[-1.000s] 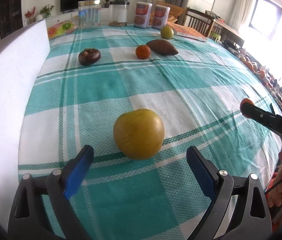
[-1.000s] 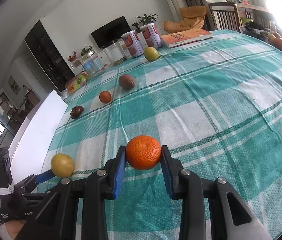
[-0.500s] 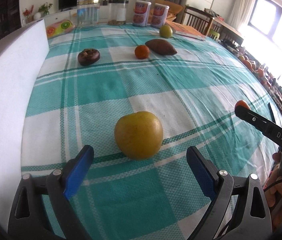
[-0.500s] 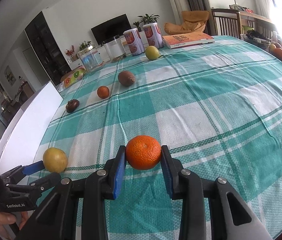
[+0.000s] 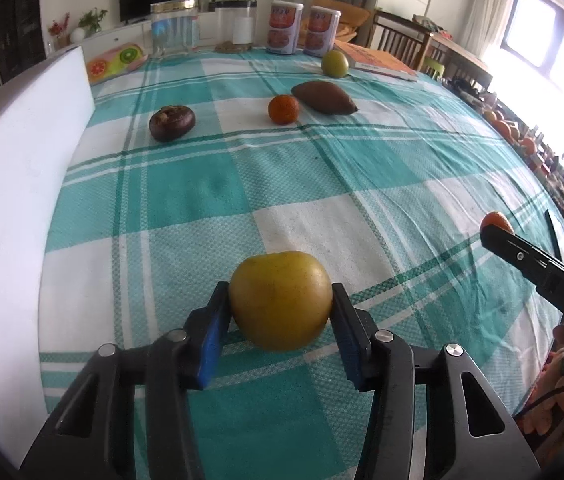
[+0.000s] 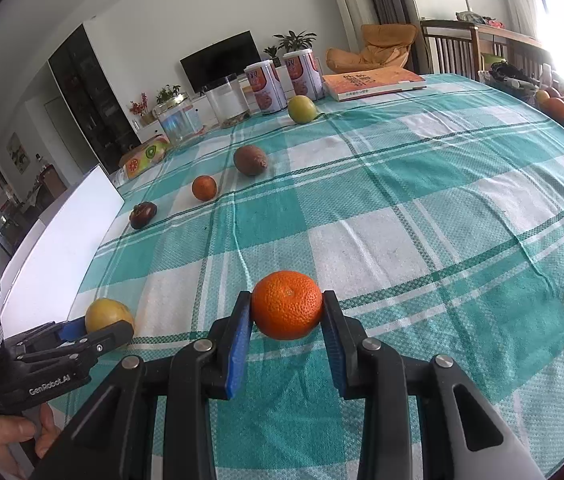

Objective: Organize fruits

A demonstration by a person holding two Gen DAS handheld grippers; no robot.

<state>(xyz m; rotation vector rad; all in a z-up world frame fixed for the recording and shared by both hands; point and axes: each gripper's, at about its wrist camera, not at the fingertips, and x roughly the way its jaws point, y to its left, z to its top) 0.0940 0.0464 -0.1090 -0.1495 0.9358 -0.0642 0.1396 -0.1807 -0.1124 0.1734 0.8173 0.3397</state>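
**Both fruits gripped at the near edge of the table**

Now a round yellow-skinned fruit [image 5: 280, 300] is clamped between the blue pads of the left gripper [image 5: 280, 312], low over the teal-and-white checked tablecloth [image 5: 361, 168] near its front edge. A bright orange dimpled mandarin [image 6: 286, 305] is pinched in the same way by the right gripper [image 6: 286, 320], which is clenched on it just to the right. Each fruit is held across its widest part, probably so that it cannot roll out while it is carried.

Farther back, four fruits are laid in a loose diagonal row: a dark purple wrinkled fruit [image 5: 172, 122], a small orange mandarin [image 5: 283, 109], a brown pointed oval fruit [image 5: 323, 97] and a yellow-green round fruit [image 5: 334, 63]. The row suggests the pattern to which the two held fruits are to be added.

A white foam board [image 5: 14, 184] is stood along the left edge. Behind the row are placed two red-and-white cylindrical tins [image 5: 285, 33], their print too small to read, and an orange-covered book [image 6: 373, 82].

"GenRobot.AI" is printed on the left gripper's body, and "DAS" on the right one's.
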